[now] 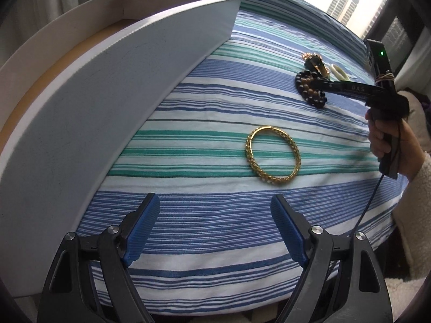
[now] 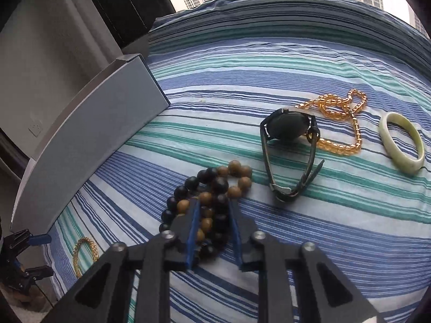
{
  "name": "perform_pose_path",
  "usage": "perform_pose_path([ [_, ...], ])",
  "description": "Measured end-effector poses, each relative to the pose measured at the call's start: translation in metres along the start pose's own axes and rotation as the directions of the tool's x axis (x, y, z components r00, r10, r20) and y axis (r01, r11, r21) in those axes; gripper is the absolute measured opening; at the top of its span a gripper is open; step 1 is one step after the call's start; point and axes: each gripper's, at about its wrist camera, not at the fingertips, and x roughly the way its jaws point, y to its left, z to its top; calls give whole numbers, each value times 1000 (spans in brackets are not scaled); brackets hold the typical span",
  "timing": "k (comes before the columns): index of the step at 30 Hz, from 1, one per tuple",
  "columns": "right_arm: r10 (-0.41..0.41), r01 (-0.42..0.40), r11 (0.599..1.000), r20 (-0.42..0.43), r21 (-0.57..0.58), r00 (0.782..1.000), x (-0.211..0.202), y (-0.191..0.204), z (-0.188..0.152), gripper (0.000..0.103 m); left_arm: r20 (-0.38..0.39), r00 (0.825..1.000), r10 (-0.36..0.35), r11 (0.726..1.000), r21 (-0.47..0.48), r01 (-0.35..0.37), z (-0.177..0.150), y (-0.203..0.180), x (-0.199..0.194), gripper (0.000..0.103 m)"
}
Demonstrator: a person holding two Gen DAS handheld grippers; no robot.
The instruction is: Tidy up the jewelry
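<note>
The right gripper (image 2: 212, 210) is closed around a wooden bead bracelet (image 2: 212, 188) on the striped bedspread (image 2: 269, 67). The left gripper (image 1: 215, 210) is held spread before a gold bangle (image 1: 272, 155).

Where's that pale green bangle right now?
The pale bangle lies flat on the striped cloth at the right wrist view's far right, just beyond the amber bead string and watch.
</note>
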Motion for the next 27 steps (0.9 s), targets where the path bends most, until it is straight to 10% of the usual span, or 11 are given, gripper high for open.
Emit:
perform_pose_path([
  [20, 125, -139, 983, 115, 124, 985, -115, 41, -73, 13, -31, 998, -58, 983, 175, 62, 11, -44, 21, 85],
  [27, 81, -92, 988, 86, 128, 993, -125, 59, -96, 13, -31, 996, 87, 967, 242, -77, 23, -74, 45, 86],
])
